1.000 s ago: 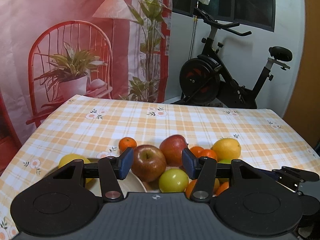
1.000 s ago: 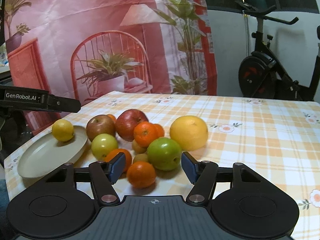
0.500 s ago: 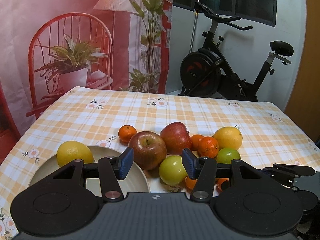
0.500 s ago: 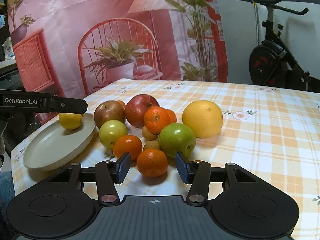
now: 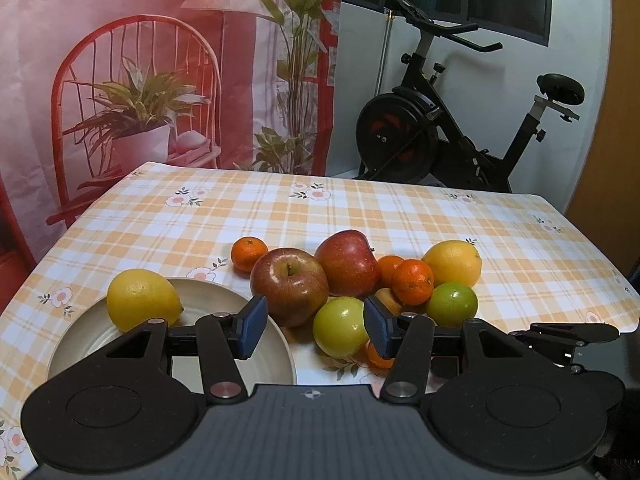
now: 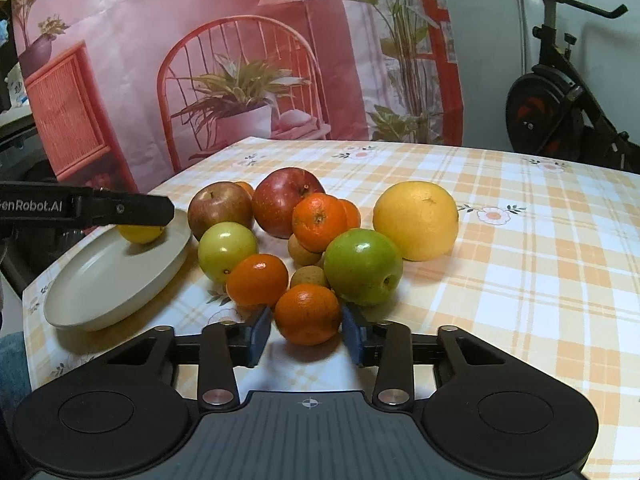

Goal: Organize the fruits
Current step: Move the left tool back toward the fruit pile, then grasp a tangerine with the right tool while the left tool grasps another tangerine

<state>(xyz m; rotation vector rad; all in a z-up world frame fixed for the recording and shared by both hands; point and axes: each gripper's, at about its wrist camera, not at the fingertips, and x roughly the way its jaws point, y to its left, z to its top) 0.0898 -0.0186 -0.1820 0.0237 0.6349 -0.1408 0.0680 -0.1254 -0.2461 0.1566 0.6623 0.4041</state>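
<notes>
One mandarin (image 6: 307,313) sits between the blue pads of our right gripper (image 6: 305,336), the nearest fruit in the heap, and the jaws are closing on it — the pads flank its sides but we cannot say they press yet. We picked it, we judge, because it lies at the front edge of the pile with open tablecloth (image 6: 520,280) before it, so the fingers can slide in low without shoving the green apple (image 6: 362,266) just beside it or the other mandarin (image 6: 258,280) at its left. Its skin is bright orange, faintly dimpled and glossy, round and slightly flattened; it should take a light squeeze well.

Our left gripper (image 5: 313,328) hangs spread and empty over the near rim of the beige plate (image 5: 120,344), where a lemon (image 5: 143,299) already lies — a sign that the plate is where the fruit goes. It waits there, out of the right gripper's way. Behind stand two red apples (image 5: 290,284), a yellow-green apple (image 5: 340,331) and a large yellow citrus (image 5: 453,263), all touching in one cluster on the cloth.
</notes>
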